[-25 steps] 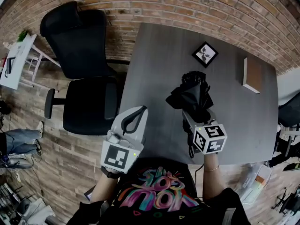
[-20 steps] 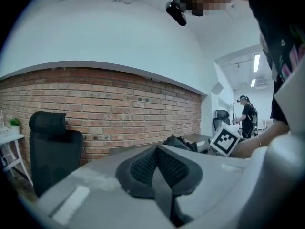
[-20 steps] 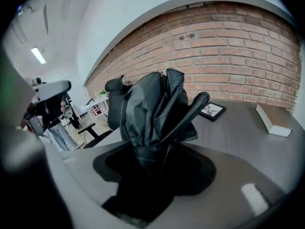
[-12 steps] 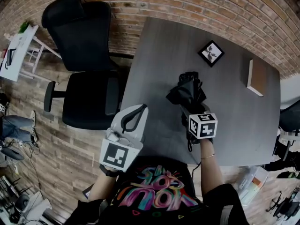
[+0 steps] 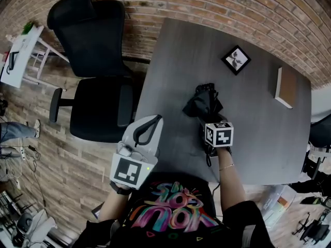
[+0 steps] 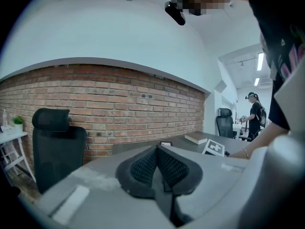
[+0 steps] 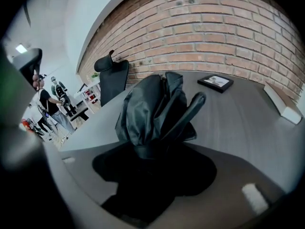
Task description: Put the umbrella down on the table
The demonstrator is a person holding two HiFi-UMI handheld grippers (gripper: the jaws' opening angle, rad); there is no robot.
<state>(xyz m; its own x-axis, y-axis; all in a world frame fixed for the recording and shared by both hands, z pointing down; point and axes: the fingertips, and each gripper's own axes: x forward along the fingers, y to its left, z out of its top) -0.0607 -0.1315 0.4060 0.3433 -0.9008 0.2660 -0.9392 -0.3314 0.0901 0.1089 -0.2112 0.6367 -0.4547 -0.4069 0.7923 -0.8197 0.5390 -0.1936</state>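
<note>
A folded black umbrella sticks out of my right gripper, its crumpled canopy low over the middle of the dark grey table; whether it touches the top I cannot tell. In the right gripper view the umbrella rises from between the jaws of that gripper, which are shut on its lower end. My left gripper hangs off the table's near left edge. Its dark pads meet with nothing between them.
A small framed picture and a closed book lie on the table's far right side. A black office chair stands left of the table, before a brick wall. A white side table is far left. People stand in the background.
My right gripper has sunk toward the table with the umbrella in it. The left gripper has kept its place.
</note>
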